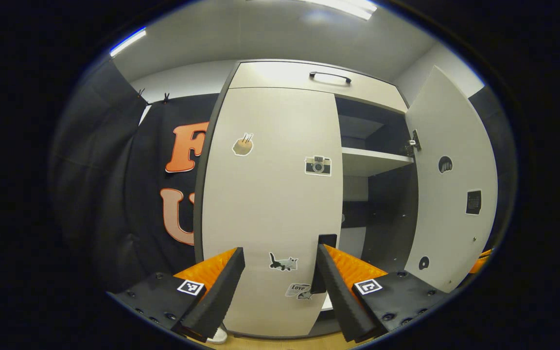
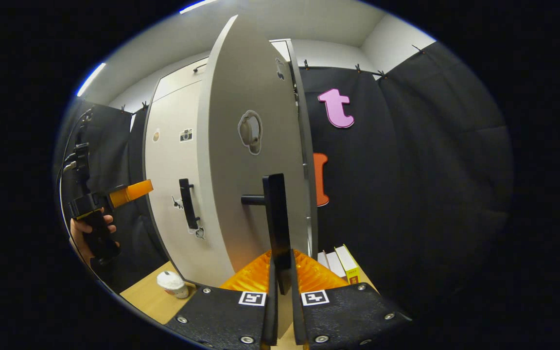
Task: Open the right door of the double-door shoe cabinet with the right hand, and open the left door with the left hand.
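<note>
Right tool [image 2: 280,287] clamped on black bar handle [image 2: 276,218] of swung-open white right cabinet door [image 2: 255,165]; left tool [image 1: 280,282], fingers apart, faces closed sticker-covered white left door [image 1: 270,204] w/ its handle [image 1: 326,243] between them.

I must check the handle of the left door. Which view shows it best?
The right gripper view: the left door's handle shows whole there, a dark upright bar on the shut left door. In the left gripper view, the handle is mostly hidden behind a finger of the open left gripper.
</note>
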`<state>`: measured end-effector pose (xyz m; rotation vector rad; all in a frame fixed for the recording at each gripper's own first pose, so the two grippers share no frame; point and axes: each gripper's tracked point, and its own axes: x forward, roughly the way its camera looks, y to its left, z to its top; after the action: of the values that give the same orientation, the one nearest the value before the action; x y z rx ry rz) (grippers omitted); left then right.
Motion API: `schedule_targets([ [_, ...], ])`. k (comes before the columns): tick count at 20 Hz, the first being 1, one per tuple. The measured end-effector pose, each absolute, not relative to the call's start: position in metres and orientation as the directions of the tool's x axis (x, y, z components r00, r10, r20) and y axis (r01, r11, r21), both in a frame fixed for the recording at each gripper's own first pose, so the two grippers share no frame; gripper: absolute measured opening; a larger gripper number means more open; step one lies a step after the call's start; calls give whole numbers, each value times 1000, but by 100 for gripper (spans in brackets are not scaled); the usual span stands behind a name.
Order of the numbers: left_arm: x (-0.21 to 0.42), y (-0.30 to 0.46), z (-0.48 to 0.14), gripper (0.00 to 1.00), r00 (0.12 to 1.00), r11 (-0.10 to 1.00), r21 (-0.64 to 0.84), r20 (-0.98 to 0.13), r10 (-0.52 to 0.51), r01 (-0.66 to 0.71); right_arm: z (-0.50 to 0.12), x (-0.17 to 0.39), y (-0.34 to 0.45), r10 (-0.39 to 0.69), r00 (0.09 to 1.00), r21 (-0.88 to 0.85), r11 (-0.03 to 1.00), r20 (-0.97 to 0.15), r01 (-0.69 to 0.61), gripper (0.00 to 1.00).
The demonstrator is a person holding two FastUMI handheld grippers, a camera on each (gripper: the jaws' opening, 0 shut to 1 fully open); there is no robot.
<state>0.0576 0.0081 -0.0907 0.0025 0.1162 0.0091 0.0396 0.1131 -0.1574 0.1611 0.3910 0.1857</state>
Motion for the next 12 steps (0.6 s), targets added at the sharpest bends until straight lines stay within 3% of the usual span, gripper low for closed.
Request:
schedule_targets([
  [4, 64, -10, -100, 96, 989, 999, -28, -147, -26, 22, -160, 41, 90, 147, 916, 146, 984, -372, -99, 4],
  [9, 74, -20, -95, 95, 990, 999, -4, -135, -40, 39, -161, 40, 78, 126, 918, 137, 987, -377, -80, 3],
  [11, 77, -23, -96, 96, 989, 999, 3, -143, -39, 40, -161, 36, 68, 106, 916, 119, 991, -386, -64, 7],
  [12, 79, -27, -97, 96, 989, 999, 1, -143, -43, 44, -161, 33, 60, 90, 918, 108, 993, -387, -51, 2],
])
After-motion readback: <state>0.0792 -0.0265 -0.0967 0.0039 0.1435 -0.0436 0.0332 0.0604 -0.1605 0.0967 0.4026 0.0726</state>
